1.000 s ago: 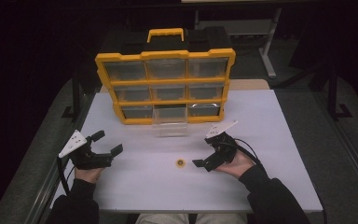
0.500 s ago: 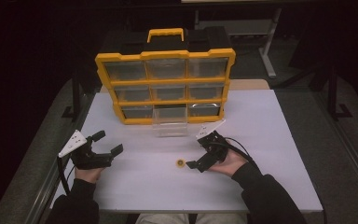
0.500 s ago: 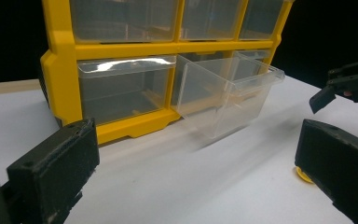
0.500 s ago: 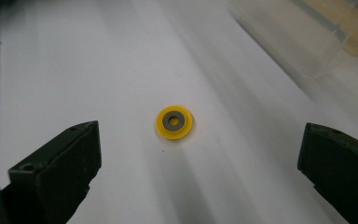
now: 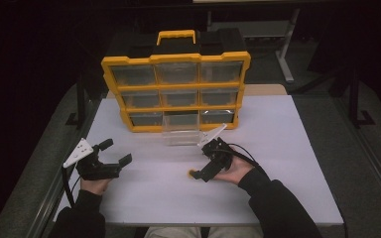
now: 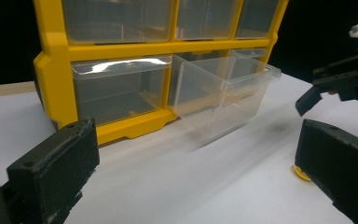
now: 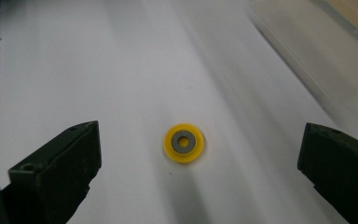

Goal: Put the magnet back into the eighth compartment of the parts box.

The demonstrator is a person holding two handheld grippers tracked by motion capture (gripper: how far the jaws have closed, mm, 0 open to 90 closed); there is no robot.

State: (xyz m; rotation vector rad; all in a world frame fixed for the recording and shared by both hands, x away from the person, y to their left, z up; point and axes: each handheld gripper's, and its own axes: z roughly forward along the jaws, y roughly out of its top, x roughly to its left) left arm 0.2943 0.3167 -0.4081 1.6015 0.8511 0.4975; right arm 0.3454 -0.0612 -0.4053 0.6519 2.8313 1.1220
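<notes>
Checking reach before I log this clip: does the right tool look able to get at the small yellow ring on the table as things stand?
Probably yes. The right tool is open, its jaws standing either side of the yellow ring, which lies flat on the bare white table with nothing between them. The pulled-out clear drawer sits off to the side.

A brightly lit white counter [image 5: 287,163] against a dark room; glare streaks a clear drawer [image 6: 121,65], with soft motion blur.
</notes>
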